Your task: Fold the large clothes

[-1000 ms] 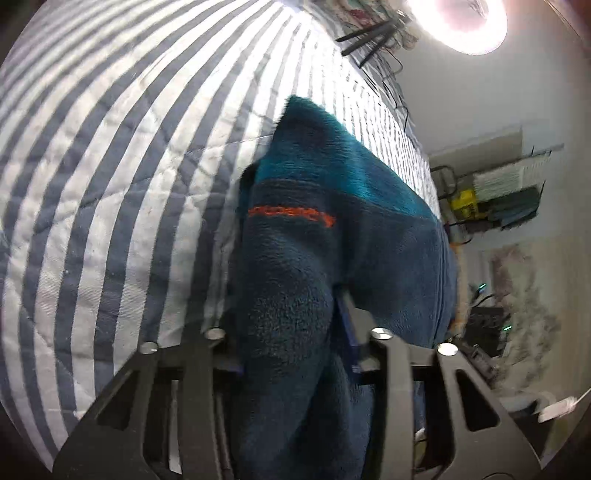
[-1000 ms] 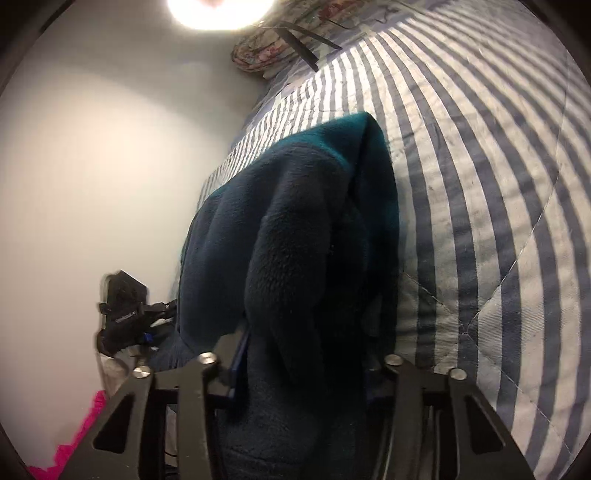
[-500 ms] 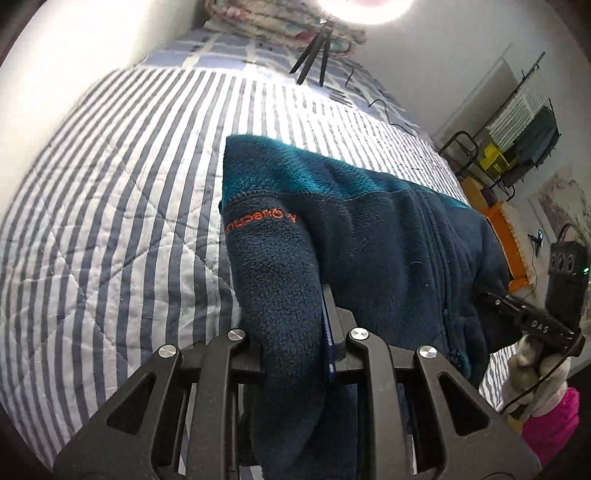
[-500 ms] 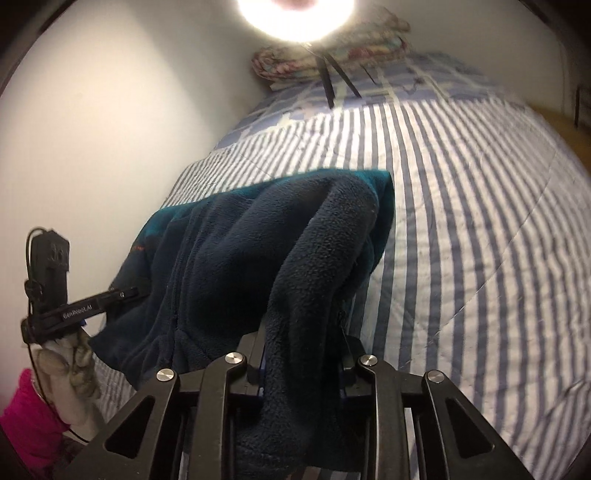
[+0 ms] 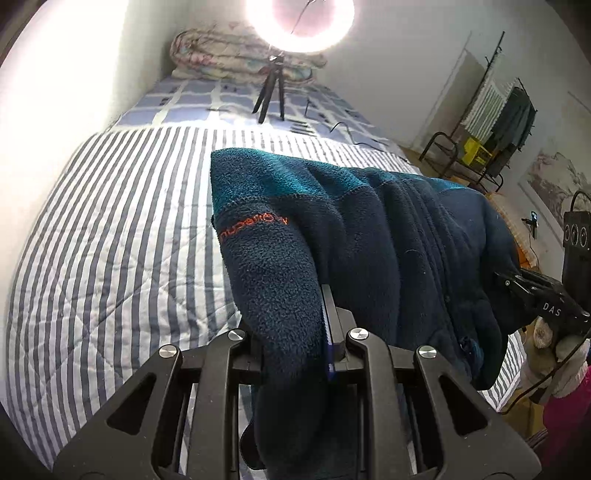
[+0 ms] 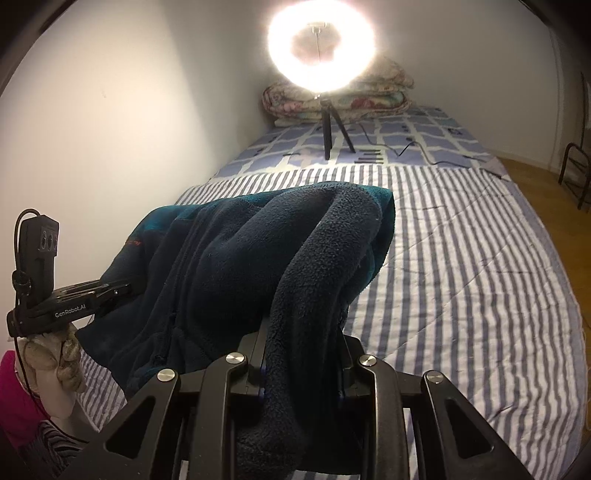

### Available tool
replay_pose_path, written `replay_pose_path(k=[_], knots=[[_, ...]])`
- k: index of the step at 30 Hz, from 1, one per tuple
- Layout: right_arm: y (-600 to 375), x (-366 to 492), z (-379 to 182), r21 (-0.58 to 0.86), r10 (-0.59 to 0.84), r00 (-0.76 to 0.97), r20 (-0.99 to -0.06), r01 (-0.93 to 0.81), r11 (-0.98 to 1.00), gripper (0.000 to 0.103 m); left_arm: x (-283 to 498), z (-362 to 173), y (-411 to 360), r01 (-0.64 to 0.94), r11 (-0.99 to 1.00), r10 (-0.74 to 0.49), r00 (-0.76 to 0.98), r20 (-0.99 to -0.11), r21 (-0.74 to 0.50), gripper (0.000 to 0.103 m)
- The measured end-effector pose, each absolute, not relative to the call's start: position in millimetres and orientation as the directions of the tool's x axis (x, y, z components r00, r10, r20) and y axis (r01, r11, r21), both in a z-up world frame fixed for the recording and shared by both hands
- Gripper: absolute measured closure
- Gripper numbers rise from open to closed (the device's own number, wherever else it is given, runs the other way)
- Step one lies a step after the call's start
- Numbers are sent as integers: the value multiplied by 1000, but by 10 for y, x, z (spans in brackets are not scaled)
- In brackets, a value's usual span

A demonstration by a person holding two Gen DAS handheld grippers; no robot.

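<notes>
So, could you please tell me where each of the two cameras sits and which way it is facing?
Left wrist view: sits on the left gripper, looking along the bed toward the ring light; its jaws clamp the fleece jacket; the right gripper and its gloved hand show at right.
Right wrist view: sits on the right gripper, facing the same way, jaws also on the jacket; the left gripper shows at left.
Shared: jacket, bed, ring light, folded quilt.
</notes>
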State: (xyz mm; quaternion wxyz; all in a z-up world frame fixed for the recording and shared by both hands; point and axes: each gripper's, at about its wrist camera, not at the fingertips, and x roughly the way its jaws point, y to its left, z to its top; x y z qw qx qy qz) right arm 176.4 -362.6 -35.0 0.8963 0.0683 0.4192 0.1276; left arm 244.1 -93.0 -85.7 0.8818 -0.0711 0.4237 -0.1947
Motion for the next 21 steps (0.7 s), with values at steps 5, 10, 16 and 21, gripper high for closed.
replay_pose_path(k=[5, 10, 16, 21], knots=[[-3744, 1727, -290, 214, 274, 634, -723, -171, 962, 78, 2478, -779, -1047, 306, 906, -421, 571, -704, -294, 84], [-3885, 1814, -307, 202, 263, 629, -732, -168, 965, 79, 2654, -792, -1190, 317, 897, -439, 558, -704, -308, 84], [-4264, 2078, -233, 173, 226, 647, -728, -146, 974, 79, 3025, -874, -1654, 366, 877, -472, 529, -705, -312, 84], [-4685, 2507, -237, 119, 155, 664, -732, -99, 988, 79, 3565, -831, -2209, 415, 851, -513, 524, -679, -323, 84]])
